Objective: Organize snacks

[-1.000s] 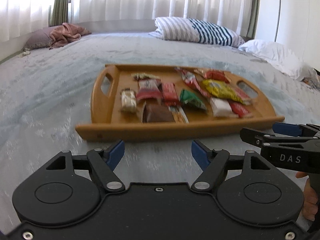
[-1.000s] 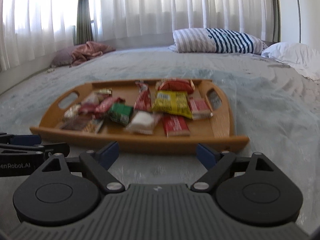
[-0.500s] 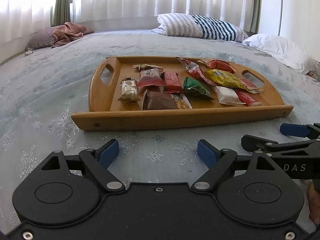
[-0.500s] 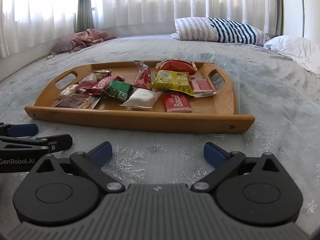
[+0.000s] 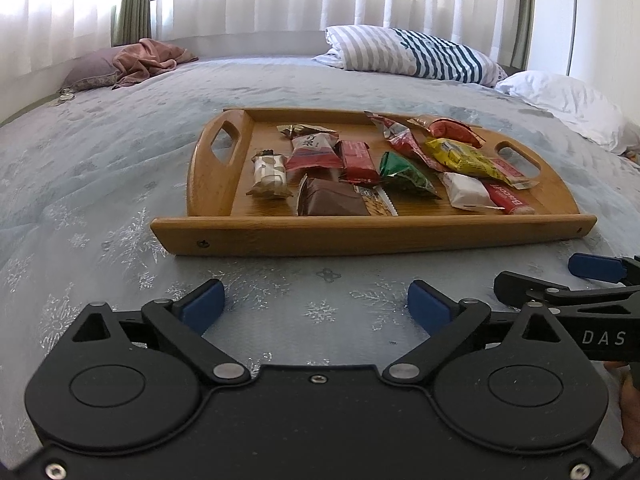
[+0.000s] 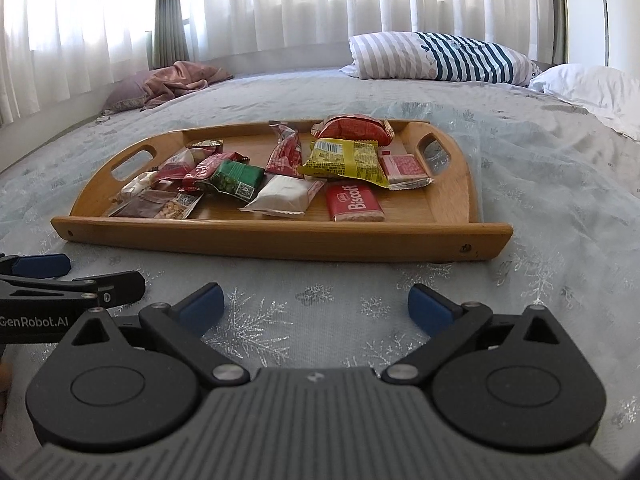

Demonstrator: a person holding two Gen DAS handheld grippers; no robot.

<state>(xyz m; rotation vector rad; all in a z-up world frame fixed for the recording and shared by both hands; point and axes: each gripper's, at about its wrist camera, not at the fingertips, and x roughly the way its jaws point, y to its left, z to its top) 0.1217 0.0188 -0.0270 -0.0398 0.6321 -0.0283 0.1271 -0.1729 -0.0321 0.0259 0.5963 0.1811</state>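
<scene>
This is looking like a bedroom in a home. A wide bed (image 6: 520,184) with a pale blue bedspread (image 5: 120,184) patterned in silver snowflakes is filling the view. A striped pillow (image 6: 440,56) and a white pillow (image 6: 592,88) are lying at its far side, white curtains (image 6: 320,4) are hanging over bright windows, and a pink blanket (image 5: 148,58) is lying crumpled on a cushion.

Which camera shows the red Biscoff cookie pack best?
The right wrist view. There the red Biscoff pack lies near the front of the wooden tray, facing the camera, with its name easy to read. In the left wrist view the same pack lies far right, slanted, partly under a white packet.
</scene>
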